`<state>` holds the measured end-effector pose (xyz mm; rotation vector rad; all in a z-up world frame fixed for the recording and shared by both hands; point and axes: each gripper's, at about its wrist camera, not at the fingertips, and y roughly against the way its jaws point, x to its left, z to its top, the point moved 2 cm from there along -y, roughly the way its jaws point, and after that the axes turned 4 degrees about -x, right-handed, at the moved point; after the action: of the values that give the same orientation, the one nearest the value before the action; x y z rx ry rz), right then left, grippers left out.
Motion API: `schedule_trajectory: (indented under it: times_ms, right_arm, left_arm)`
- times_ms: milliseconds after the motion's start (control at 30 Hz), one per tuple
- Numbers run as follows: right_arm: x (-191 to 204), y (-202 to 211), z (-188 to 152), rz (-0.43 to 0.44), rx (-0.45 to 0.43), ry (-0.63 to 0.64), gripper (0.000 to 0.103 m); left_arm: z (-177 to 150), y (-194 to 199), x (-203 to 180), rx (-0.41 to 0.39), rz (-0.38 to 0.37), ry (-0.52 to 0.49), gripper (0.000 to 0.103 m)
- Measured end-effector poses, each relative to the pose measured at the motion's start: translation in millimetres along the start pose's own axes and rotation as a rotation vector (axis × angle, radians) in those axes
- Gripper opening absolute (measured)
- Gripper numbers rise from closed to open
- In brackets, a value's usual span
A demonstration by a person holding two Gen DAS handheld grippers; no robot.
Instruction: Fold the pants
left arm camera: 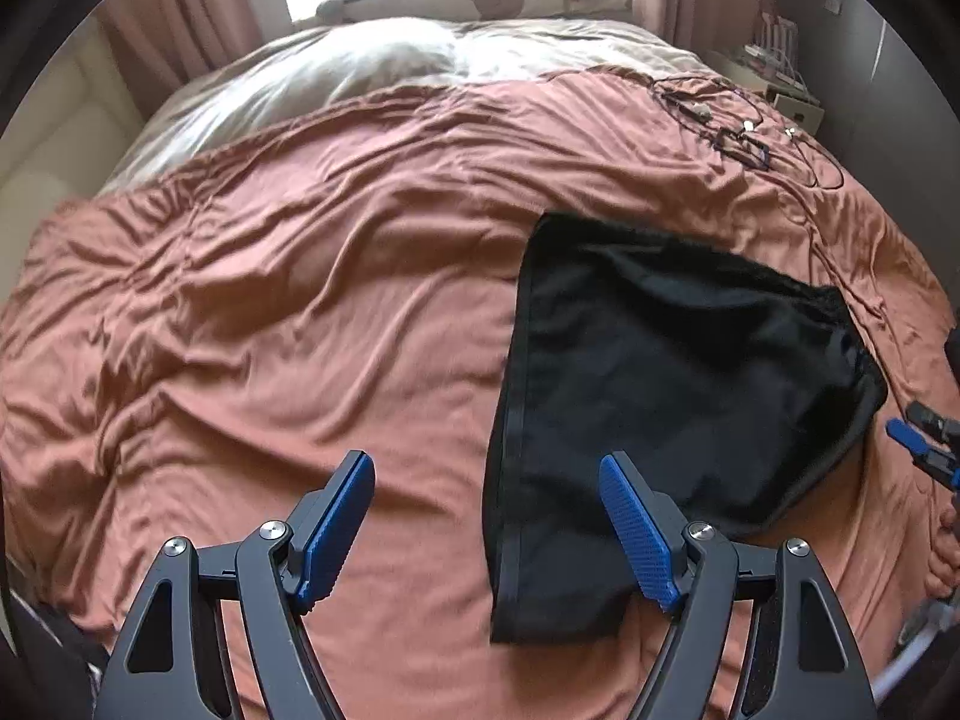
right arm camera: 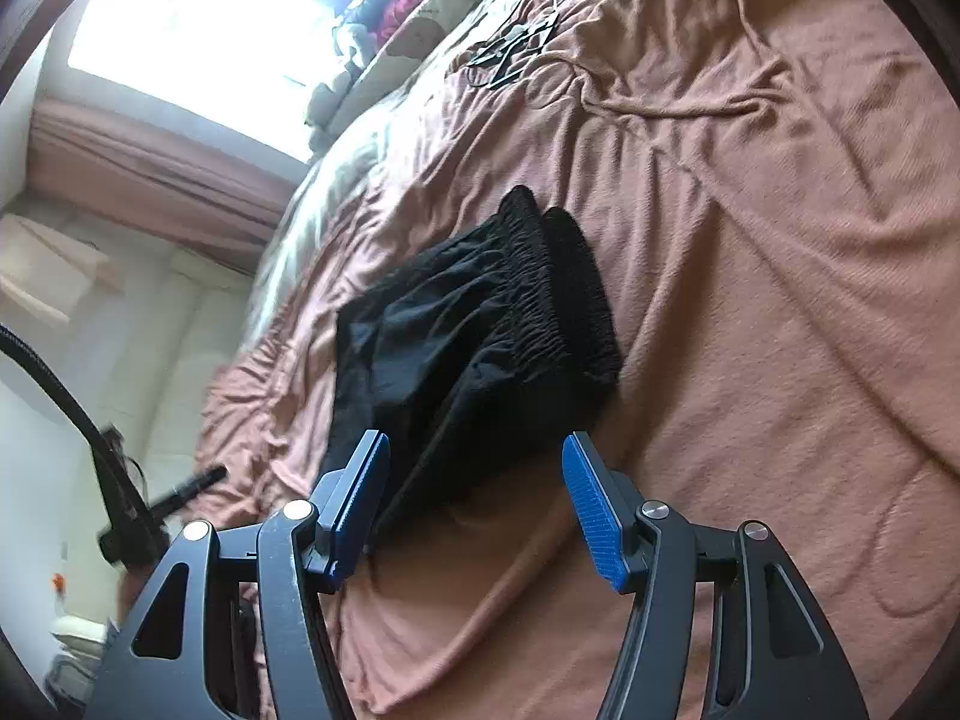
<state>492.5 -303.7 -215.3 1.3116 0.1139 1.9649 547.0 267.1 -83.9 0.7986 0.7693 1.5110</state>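
A: Looking at the left gripper [left arm camera: 486,483], jaws spread wide, gripping nothing?
B: Yes. The folded black fabric pants [left arm camera: 672,396] lie on the rust-coloured bedspread [left arm camera: 300,312]. Right gripper [right arm camera: 474,468] likewise gapes above them, empty. No writing legible.

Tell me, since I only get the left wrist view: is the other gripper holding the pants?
Observer: No. The right gripper is open and empty, just above the near edge of the pants.
Operator: Where's the waistband? It's just black here.
Observer: The waistband runs along the right side of the pants in the right wrist view, with two gathered elastic layers stacked one on the other.
Operator: Anything beside the bed over there?
Observer: A black hose curves up at the left, off the bed.
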Motion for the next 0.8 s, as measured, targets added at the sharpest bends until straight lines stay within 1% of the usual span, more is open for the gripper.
schedule_trajectory:
  times_ms: [200, 300, 367, 533, 633, 700, 800]
  right_arm:
    - [-17.4, -18.8, -0.4, -0.001, 0.043, -0.032, 0.058]
    - [-23.7, -26.9, 3.3, -0.022, 0.048, -0.039, 0.058]
    - [-24.4, -32.4, 6.6, -0.033, 0.048, -0.049, 0.058]
    - [-23.4, -37.4, 10.5, -0.023, 0.023, -0.067, 0.058]
    - [-22.0, -44.5, 8.5, -0.032, 0.012, -0.062, 0.058]
    - [-22.8, -48.1, 10.9, -0.028, 0.008, -0.067, 0.058]
    - [-21.9, -47.7, 7.4, -0.028, 0.0, -0.065, 0.058]
  left_arm:
    - [-29.0, 4.8, 7.3, 0.015, -0.02, 0.059, 0.079]
    - [-43.7, -0.4, 10.2, 0.036, -0.034, 0.089, 0.079]
    - [-53.2, -7.9, 11.6, 0.05, -0.058, 0.118, 0.079]
    - [-71.8, -31.0, 8.5, 0.091, -0.128, 0.165, 0.079]
    - [-77.9, -46.4, 4.5, 0.115, -0.14, 0.175, 0.079]
    - [-80.4, -55.3, 4.2, 0.117, -0.153, 0.194, 0.075]
    - [-81.2, -66.4, 4.9, 0.12, -0.147, 0.197, 0.075]
